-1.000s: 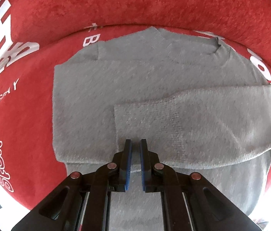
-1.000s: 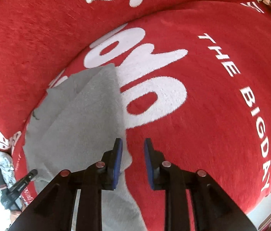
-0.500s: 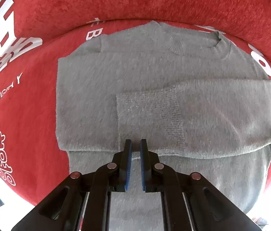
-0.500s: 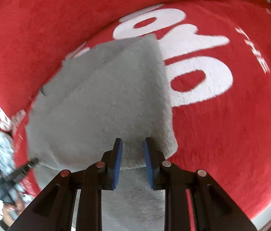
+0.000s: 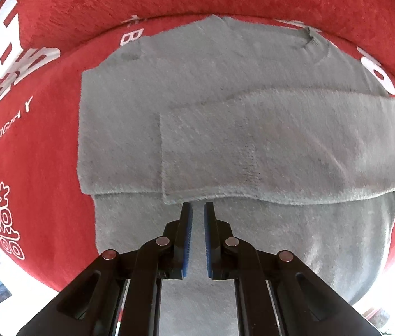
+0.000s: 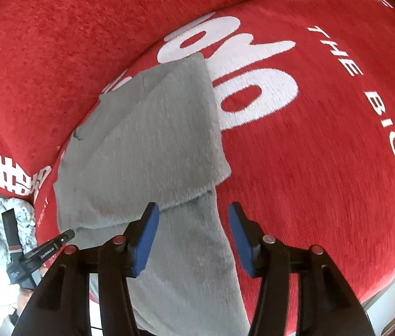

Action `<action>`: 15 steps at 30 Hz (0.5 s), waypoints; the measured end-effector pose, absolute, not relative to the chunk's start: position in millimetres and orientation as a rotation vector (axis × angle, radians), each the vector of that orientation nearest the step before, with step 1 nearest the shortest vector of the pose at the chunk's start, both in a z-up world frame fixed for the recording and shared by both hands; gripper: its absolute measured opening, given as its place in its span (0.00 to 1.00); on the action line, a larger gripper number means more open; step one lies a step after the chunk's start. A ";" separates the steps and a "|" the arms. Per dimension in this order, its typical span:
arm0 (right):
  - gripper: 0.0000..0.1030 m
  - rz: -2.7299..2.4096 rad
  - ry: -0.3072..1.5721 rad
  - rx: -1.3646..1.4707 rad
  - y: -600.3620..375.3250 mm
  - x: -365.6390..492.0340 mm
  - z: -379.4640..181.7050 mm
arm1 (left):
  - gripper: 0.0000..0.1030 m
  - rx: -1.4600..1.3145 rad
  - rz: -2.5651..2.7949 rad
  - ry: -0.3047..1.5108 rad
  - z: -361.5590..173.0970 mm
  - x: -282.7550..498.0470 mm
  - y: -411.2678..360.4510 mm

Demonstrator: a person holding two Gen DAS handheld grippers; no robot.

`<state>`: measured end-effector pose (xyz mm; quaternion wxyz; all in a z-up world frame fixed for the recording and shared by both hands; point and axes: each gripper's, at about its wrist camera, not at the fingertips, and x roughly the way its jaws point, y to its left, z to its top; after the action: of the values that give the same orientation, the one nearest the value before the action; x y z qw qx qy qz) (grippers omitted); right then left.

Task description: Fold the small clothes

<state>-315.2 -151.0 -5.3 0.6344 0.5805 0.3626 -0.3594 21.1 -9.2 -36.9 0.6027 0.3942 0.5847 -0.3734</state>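
A small grey sweater (image 5: 225, 106) lies flat on a red blanket, collar at the far side. One sleeve (image 5: 295, 151) is folded across its chest. My left gripper (image 5: 197, 210) hovers just short of that sleeve's lower edge, pointing straight down, shut with nothing between its pads. In the right wrist view the sweater (image 6: 147, 140) shows its folded right side. My right gripper (image 6: 193, 210) hangs over the edge of the body below the sleeve. Its jaws are opening wide, and the cloth lies under them without being pinched.
The red blanket (image 6: 323, 154) with white lettering covers the whole soft surface and rises into a ridge behind the sweater. A crumpled pale cloth (image 6: 1, 210) lies off its left edge. The left gripper (image 6: 43, 252) shows at lower left in the right wrist view.
The right gripper's jaws have spread wide apart, and it has shifted over the sweater's right edge. The left gripper has drawn back a little off the folded sleeve, still shut.
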 end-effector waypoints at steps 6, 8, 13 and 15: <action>0.60 -0.787 0.846 1.318 -149.9 -315.6 -3.8 | 0.89 0.903 -0.838 1.388 -41.7 14.0 -9.1; 0.60 -0.772 0.856 1.315 -151.7 -314.2 -4.3 | 1.00 0.887 -0.826 1.331 -33.5 11.2 -9.1; 0.62 -0.720 0.889 1.291 -157.8 -307.2 -3.0 | 1.00 0.897 -0.822 1.323 -27.9 -1.1 -11.0; 0.72 -0.701 0.891 1.288 -159.5 -305.3 -2.2 | 1.00 0.892 -0.810 1.314 -24.7 -5.2 -9.0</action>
<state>-305.3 -159.5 -2.2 0.6538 0.5680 0.3930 -0.3090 -5.2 -9.0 -24.7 0.6286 0.3891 0.5733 -0.3533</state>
